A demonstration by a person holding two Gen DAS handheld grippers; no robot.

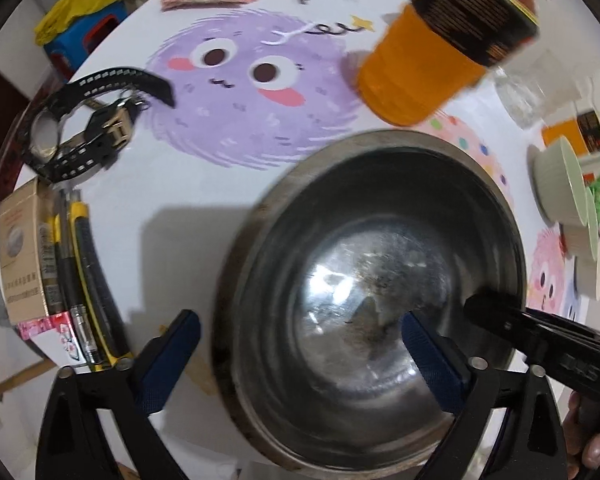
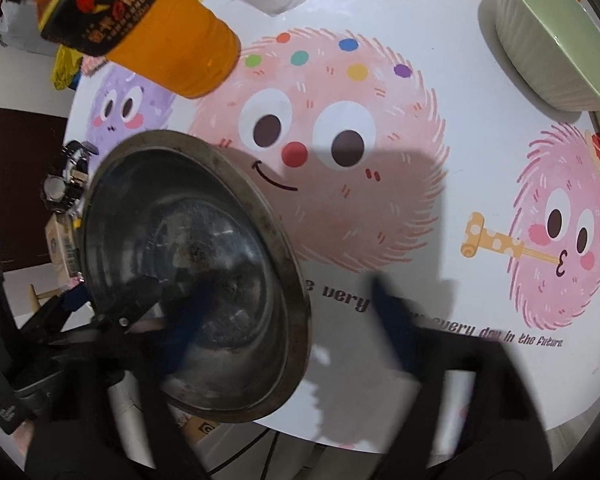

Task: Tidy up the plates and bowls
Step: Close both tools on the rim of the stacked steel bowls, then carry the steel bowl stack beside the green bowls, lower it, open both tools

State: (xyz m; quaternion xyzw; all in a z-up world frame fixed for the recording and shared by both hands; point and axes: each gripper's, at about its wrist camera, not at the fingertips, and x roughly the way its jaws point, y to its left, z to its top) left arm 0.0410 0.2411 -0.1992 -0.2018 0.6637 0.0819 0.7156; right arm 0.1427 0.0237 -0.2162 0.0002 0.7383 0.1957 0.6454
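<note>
A worn steel bowl (image 1: 372, 288) sits near the table's front edge; it also shows in the right wrist view (image 2: 196, 264). My left gripper (image 1: 300, 356) is open, its jaws set astride the bowl's near-left rim: one blue pad outside, the other inside the bowl. My right gripper (image 2: 284, 320) is open, with its left finger inside the bowl and its right finger outside over the table; its tip shows in the left wrist view (image 1: 496, 312). A green ribbed bowl (image 2: 556, 40) stands at the far right, beside stacked green dishes (image 1: 568, 200).
An orange drink bottle (image 1: 440, 52) lies on the cartoon-print tablecloth (image 2: 380, 248) beyond the steel bowl. Watches (image 1: 84, 120), a box (image 1: 20, 248) and pens (image 1: 84, 280) lie at the left edge. A plastic cup (image 1: 520, 96) and packets stand at the right.
</note>
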